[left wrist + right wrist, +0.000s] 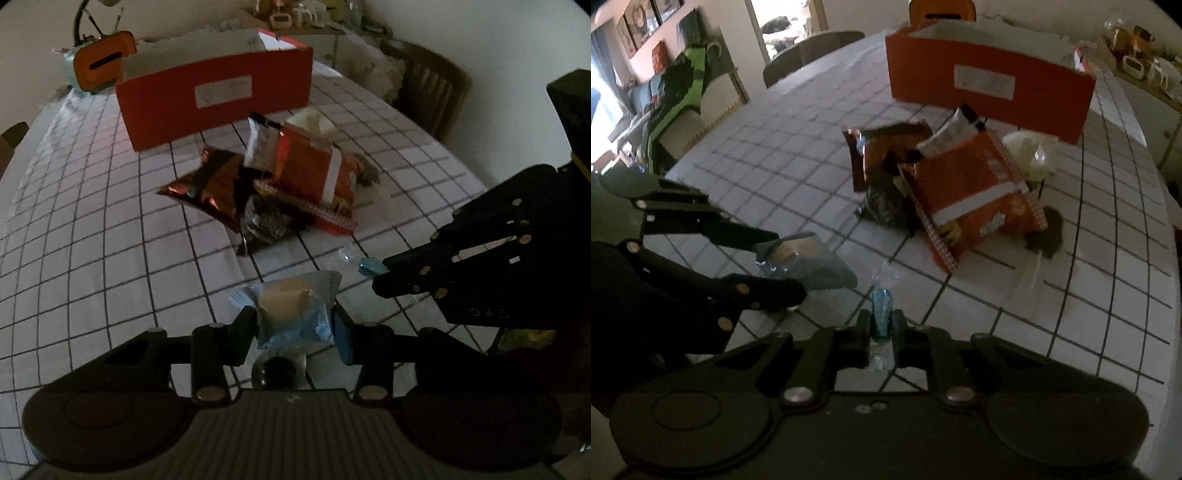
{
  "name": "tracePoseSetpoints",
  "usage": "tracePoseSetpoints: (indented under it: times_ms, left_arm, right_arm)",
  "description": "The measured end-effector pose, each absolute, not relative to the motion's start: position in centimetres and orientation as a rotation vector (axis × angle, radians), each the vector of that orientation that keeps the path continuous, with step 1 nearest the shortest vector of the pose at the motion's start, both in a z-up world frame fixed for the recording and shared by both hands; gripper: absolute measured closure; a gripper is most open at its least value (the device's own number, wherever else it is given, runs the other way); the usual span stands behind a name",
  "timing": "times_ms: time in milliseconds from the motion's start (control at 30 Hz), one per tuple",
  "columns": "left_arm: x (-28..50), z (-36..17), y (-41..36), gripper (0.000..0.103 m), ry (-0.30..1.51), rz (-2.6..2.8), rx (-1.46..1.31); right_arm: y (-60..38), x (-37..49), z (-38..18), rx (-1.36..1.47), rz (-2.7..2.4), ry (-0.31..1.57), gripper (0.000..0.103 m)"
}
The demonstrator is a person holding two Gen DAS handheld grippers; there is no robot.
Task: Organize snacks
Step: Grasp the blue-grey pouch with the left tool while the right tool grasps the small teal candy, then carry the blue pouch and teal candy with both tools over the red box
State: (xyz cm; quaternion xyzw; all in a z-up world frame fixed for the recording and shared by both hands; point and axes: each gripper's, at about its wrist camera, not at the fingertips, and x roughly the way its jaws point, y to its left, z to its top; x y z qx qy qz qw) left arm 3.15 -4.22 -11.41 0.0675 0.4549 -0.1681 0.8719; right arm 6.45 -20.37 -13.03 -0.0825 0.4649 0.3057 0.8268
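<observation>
My left gripper (293, 321) is shut on a light blue wrapped cake packet (291, 306), held just above the checked tablecloth (92, 240). In the right wrist view the same packet (812, 262) sits between the left gripper's (790, 264) black fingers. My right gripper (881, 325) is shut on a small blue candy (881, 306) in a clear twisted wrapper; the left wrist view shows this candy (371, 266) at the right gripper's (384, 277) tip. Beyond both lies a pile of snacks: an orange bag (314, 166), a red-brown foil bag (210, 184) and darker packets. An open red box (214, 99) stands behind the pile.
An orange and green holder (103, 61) sits at the table's far left corner. A wooden chair (432, 88) stands past the table's right edge, and more chairs (812, 48) at the far side. A cluttered shelf (1137, 59) lies beyond the box.
</observation>
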Motion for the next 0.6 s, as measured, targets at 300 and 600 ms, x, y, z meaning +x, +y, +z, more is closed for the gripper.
tracePoseSetpoints:
  times_ms: [300,600]
  left_arm:
    - [4.3,-8.5,-3.1,0.06,0.893,-0.299,0.089]
    - [8.0,-4.4,-3.1,0.06,0.799,-0.239,0.07]
  right_arm:
    - [-20.5,7.7,-8.9,-0.132,0.616,0.911,0.092]
    - [-21.0,11.7,-4.4,-0.11,0.585,0.813,0.092]
